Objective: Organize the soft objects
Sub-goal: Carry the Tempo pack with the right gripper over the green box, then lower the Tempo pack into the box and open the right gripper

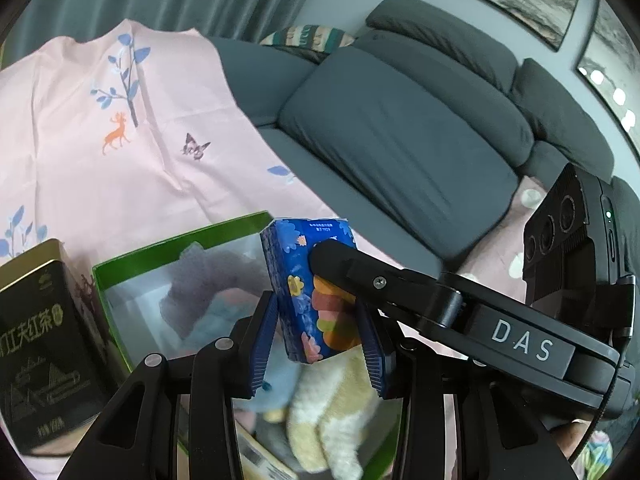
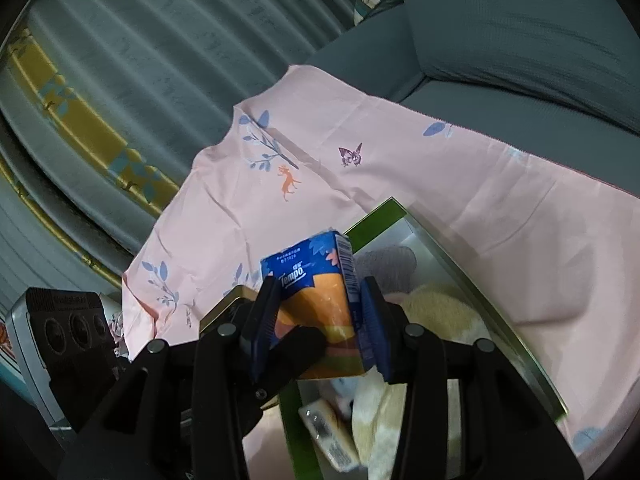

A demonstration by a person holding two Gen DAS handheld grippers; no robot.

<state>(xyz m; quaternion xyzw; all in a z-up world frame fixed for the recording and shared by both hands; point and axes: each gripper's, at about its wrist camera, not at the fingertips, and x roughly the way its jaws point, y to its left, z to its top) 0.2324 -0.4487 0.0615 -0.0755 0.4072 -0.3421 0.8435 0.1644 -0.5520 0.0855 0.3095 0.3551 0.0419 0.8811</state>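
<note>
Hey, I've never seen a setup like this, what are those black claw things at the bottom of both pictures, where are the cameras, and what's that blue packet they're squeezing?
There is no robot here. A person holds a two-finger clamp in each hand, and each clamp carries a wide-angle camera looking forward along its fingers. One picture comes from the left gripper, the other from the right gripper.

Both are closed on the same thing: a blue and orange tissue pack, marked Tempo in the right view. In the left view the right gripper reaches in from the right and presses on the pack.

Below the pack sits a green-edged box with soft toys inside, including a cream plush. Beside it stands a dark tea tin. Everything rests on a pink printed cloth spread over a grey sofa.
</note>
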